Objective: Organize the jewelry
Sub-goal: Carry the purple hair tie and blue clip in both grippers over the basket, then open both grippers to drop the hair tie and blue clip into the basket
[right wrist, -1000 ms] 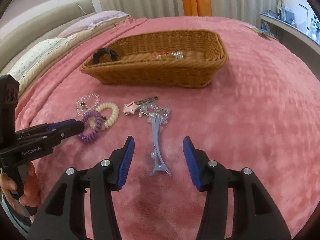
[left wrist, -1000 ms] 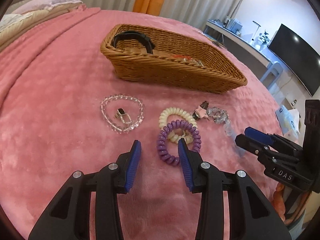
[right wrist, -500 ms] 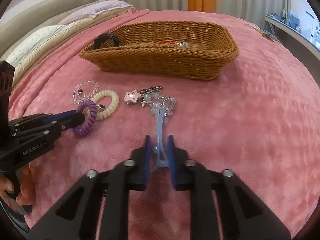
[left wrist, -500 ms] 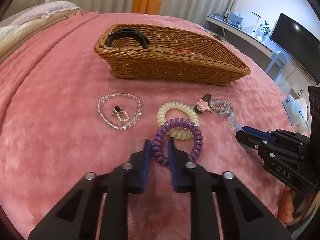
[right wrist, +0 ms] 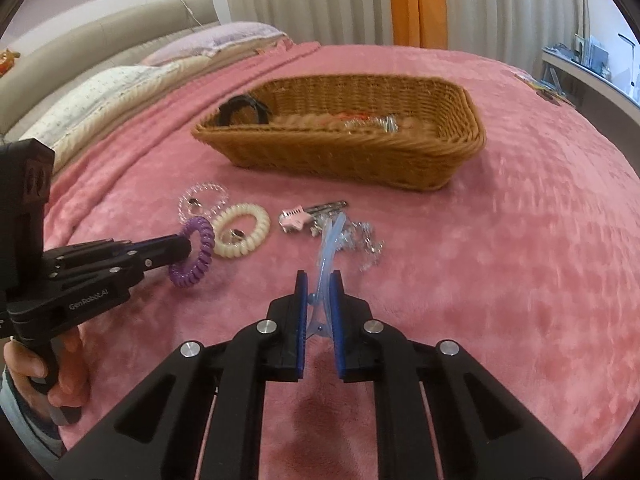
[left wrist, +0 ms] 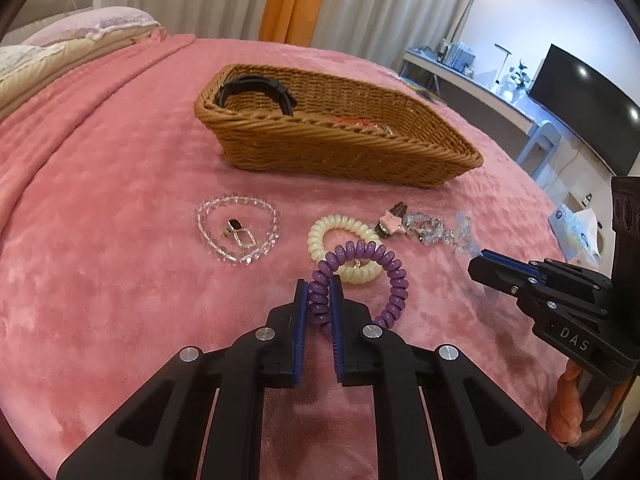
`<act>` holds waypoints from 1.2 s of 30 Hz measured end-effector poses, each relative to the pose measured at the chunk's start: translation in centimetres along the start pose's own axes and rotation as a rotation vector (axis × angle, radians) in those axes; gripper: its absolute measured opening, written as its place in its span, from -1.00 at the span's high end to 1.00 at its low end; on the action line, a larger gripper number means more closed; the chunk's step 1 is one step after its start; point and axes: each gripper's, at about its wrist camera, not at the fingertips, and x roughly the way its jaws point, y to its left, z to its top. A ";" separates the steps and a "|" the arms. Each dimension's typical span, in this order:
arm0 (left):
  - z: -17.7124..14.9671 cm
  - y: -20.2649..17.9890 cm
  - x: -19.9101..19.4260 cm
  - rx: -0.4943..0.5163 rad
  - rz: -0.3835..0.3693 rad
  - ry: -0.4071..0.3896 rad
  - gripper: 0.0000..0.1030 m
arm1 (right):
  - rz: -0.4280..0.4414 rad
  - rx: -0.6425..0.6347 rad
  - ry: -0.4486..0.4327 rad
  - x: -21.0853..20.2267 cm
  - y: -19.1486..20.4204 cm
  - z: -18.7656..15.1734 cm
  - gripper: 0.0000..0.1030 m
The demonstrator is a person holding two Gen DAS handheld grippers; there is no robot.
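My left gripper (left wrist: pixel 319 286) is shut on a purple coil hair tie (left wrist: pixel 390 266) and holds it lifted off the pink blanket; it also shows in the right wrist view (right wrist: pixel 192 252). My right gripper (right wrist: pixel 319 286) is shut on a light blue hair clip (right wrist: pixel 328 248), raised off the blanket. A cream coil tie (left wrist: pixel 320 236), a clear bead bracelet (left wrist: pixel 238 232) with an earring inside, a pink star clip (left wrist: pixel 390 224) and silver chain pieces (left wrist: pixel 428 228) lie on the blanket. The wicker basket (left wrist: pixel 332 152) stands beyond them.
The basket holds a black band (left wrist: pixel 256 86) and small metal pieces (right wrist: pixel 372 124). Pillows (right wrist: pixel 120 88) lie at the far left. A desk and a TV (left wrist: pixel 580 100) stand past the bed's right edge.
Both grippers closed from open: the left on the purple coil tie, the right on the blue clip. Both items have since been lifted off the blanket.
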 end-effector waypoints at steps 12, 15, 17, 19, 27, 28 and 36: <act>2.6 -0.2 -3.8 -0.023 -0.055 -0.127 0.83 | 0.034 0.002 -0.146 -4.2 0.6 1.9 0.82; 5.6 -0.9 -5.4 0.013 -0.045 -0.177 0.83 | 0.021 -0.003 -0.199 -6.1 0.6 4.1 0.82; 7.5 -1.4 -6.0 0.030 -0.045 -0.206 0.83 | 0.013 -0.016 -0.225 -6.9 0.5 6.3 0.82; 9.7 -1.8 -6.3 0.044 -0.036 -0.236 0.83 | -0.008 -0.027 -0.253 -7.3 0.3 8.8 0.82; 15.7 -2.0 -1.5 0.030 -0.002 -0.235 0.83 | -0.030 -0.018 -0.262 -3.2 -1.8 15.1 0.82; 16.1 -1.9 -0.5 0.033 0.008 -0.226 0.83 | -0.033 -0.012 -0.250 -2.4 -2.1 15.4 0.82; 16.1 -1.2 6.4 0.054 0.065 -0.118 0.83 | -0.042 0.048 -0.094 5.7 -4.1 15.8 0.82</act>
